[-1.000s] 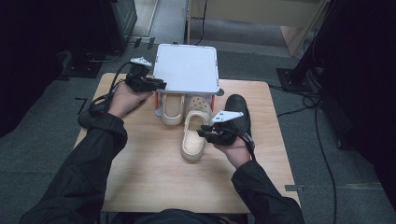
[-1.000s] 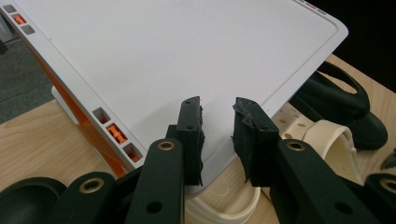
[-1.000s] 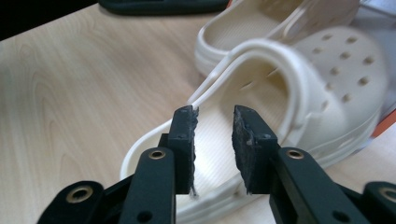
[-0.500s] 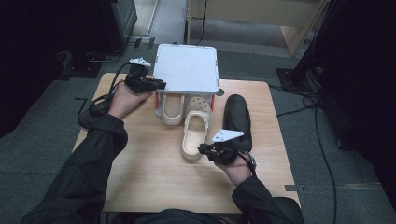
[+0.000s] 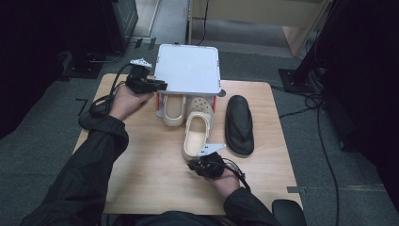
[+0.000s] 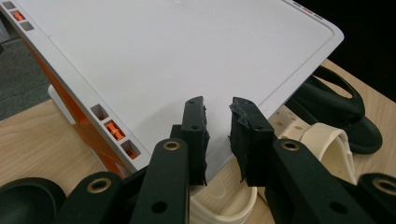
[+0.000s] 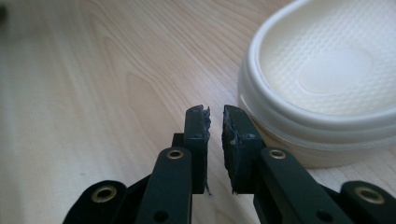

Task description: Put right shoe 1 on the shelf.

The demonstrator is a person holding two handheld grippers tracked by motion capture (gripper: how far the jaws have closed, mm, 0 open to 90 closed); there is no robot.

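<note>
The flat white square shelf top (image 5: 188, 68) covers the toe end of the far cream perforated foam clog (image 5: 173, 109). In the right gripper view, the near cream clog's (image 7: 322, 88) heel runs off the right edge.

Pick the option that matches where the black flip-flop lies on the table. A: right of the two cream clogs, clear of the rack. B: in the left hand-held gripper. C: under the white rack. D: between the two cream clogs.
A: in the high view the black flip-flop lies flat on the table to the right of the cream clogs, out from under the white rack.
</note>
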